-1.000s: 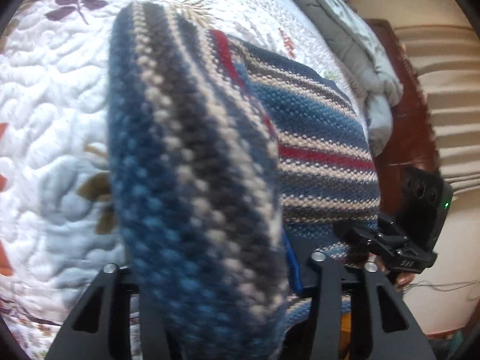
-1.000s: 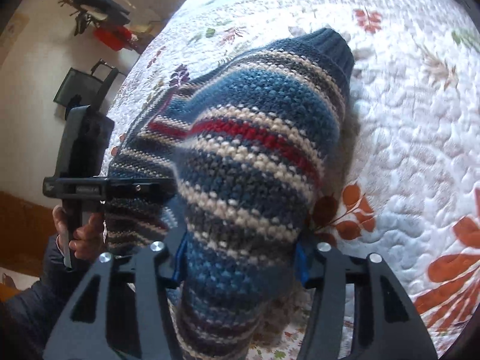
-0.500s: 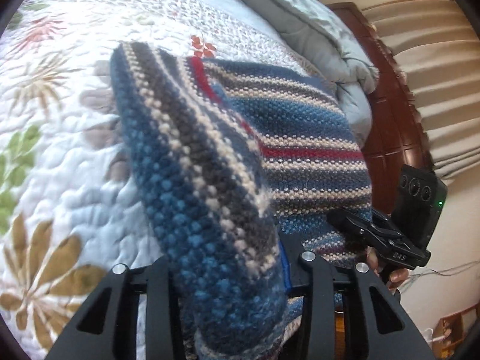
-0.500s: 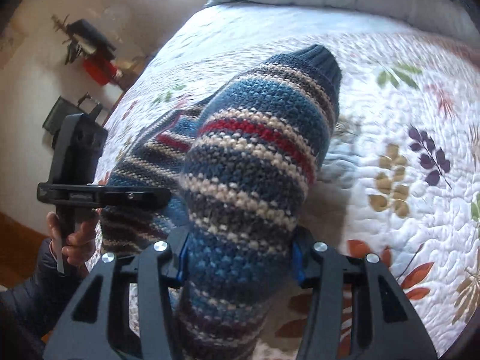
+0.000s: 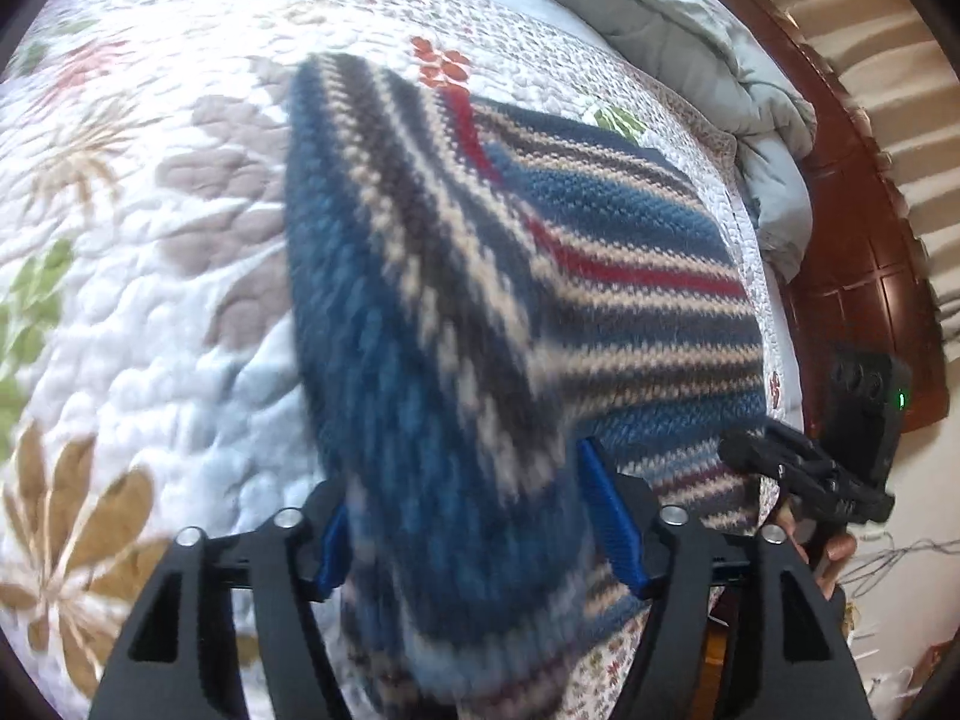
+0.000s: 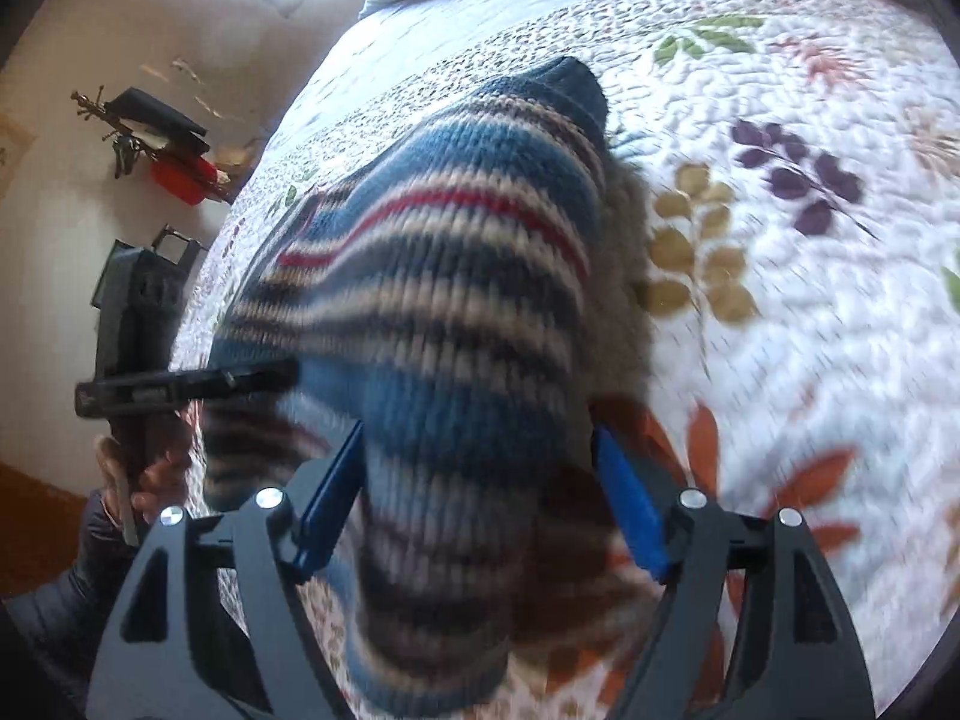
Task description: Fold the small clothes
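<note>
A small knitted sweater [image 5: 456, 324] with blue, cream, grey and red stripes is over the floral quilt [image 5: 132, 276]. It also shows in the right wrist view [image 6: 456, 312]. My left gripper [image 5: 480, 534] has its blue pads apart, with the sweater's edge bunched between them. My right gripper [image 6: 480, 510] also has its jaws spread around a sleeve of the sweater. The right gripper shows in the left wrist view [image 5: 840, 462], and the left gripper shows in the right wrist view [image 6: 180, 378]. The fabric hides the fingertips.
A grey duvet [image 5: 720, 72] lies bunched at the head of the bed by a dark wooden headboard [image 5: 864, 228]. A black stand with a red item [image 6: 162, 144] is against the wall off the bed's side.
Both grippers' jaws have spread wider around the sweater. The sweater has dropped lower toward the quilt and moved further over the bed.
</note>
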### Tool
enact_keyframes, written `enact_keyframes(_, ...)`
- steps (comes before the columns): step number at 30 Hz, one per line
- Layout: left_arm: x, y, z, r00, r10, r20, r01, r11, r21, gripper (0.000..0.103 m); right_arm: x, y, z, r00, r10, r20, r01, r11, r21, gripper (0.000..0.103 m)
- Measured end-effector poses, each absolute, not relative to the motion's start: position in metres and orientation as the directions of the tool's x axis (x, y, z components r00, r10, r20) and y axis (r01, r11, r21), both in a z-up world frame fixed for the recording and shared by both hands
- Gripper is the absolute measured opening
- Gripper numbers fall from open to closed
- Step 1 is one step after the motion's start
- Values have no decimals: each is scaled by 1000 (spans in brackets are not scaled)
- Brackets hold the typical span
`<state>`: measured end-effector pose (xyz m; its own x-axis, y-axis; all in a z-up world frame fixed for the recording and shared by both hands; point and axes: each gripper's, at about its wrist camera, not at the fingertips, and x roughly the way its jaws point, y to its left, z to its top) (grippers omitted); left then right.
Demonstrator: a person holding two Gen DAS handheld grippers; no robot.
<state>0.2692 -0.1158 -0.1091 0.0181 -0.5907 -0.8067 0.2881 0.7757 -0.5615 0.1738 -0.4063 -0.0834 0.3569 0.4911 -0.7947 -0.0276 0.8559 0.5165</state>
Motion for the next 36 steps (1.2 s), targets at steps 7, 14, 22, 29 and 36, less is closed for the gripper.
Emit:
enact_keyframes(7,227,-103,-110,66,-517,-853,310,824,-475,78,139,-392,-93,309,380,-872,-10,918,397,71)
enact_keyframes(14,215,-90,-136,52,-520,-853,269,830,-489,81,146,-390,-120,291,304,-907,31,945,326,71)
enact_keyframes(22,188,-83,-94,147,-478,-866,232,868,-439,80,118,-379,-77,374,250,-893,61,954,293,74)
enact_keyframes(29,150,-67,-52,280,-331,-901,175,940,-292,81,77,-366,-38,424,175,-888,115,963,244,92)
enact_keyframes(36,127,-82,-18,359,-224,-906,160,971,-177,92,47,-354,-4,453,73,-888,157,974,160,99)
